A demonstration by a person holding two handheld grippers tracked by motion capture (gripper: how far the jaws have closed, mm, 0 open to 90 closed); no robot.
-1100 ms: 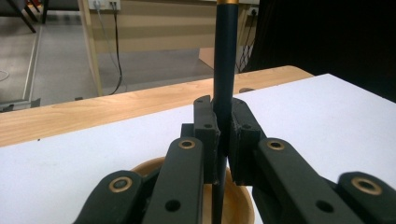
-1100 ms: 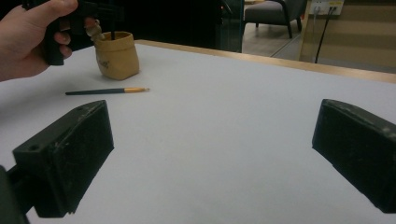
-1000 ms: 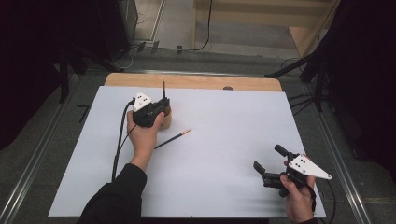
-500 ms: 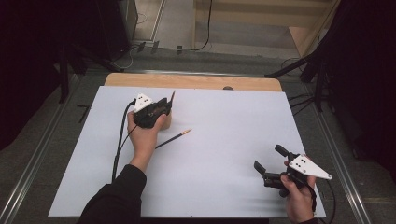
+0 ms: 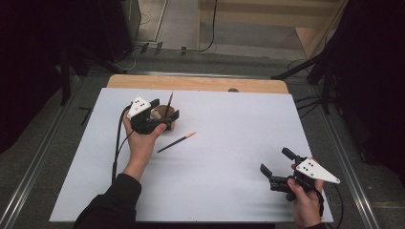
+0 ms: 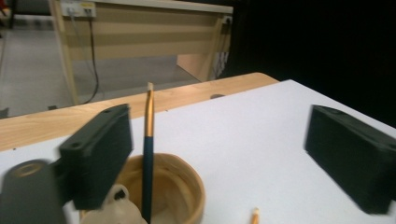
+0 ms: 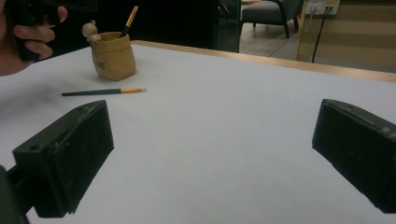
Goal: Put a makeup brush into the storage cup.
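Our left gripper (image 5: 162,114) hovers, jaws spread, over the tan brush pot (image 7: 113,56), where one paintbrush (image 6: 148,154) stands upright. Another paintbrush (image 5: 176,142) lies just beside it. Our right gripper (image 5: 276,165) rests released, well apart.

Counts: 2 tongs, one per hand, left tongs (image 5: 165,113) far left, right tongs (image 5: 277,167) near right. 2 hands, left hand (image 5: 142,138) and right hand (image 5: 305,202). 1 tan pot (image 7: 113,55) at far left of the tabletop (image 5: 229,143). 2 brushes: 1 upright brush (image 6: 148,149) standing in the pot, 1 loose brush (image 5: 176,142) lying flat just near-right of the pot. 1 small figure (image 7: 88,29) on the pot rim. 1 white sheet covering the tabletop.
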